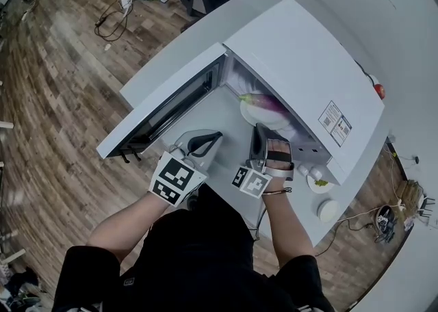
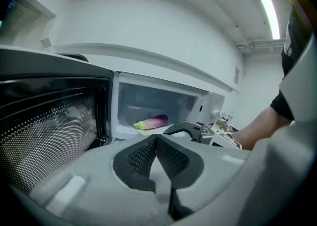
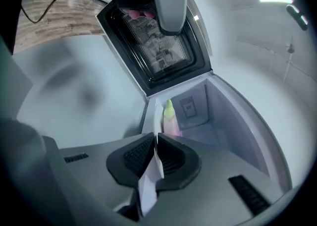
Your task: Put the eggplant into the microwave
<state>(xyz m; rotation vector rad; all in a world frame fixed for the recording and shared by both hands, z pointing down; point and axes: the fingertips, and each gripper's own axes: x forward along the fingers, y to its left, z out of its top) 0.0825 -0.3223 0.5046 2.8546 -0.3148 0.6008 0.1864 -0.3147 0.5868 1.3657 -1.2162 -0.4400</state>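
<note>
Both claws are shut w/ nothing in them. The left claw (image 1: 200, 142) has its pads pressed tip to tip in its own view, and the right claw (image 1: 259, 134) is the same. They hang side by side just in front of the microwave (image 1: 301, 64), whose door (image 1: 161, 109) stands wide open on my left. The eggplant (image 1: 265, 103) lies inside the cavity on a white plate (image 1: 252, 118), green stem end toward the door side. Neither claw touches it. My read: the putting-in is done, and what's left is backing out and maybe shutting the door.

What could go wrong from here:
- The right claw is closest to the opening. If I pull it out crooked it could clip the plate rim. The plate would slide, and the eggplant is round enough to roll off.
- The plate sits near the front of the cavity. I can't tell if it clears the door line. If it doesn't, a closing door would shove it.
- The left claw is near the door's inner face, so a sideways drift would bump the door early.
- Pushing a smooth door w/ a shut claw may let it skid off the panel, esp. at an angle.
- A small dish (image 1: 319, 182) sits on the counter beside the right forearm, and a wide elbow swing could sweep it off.
</note>
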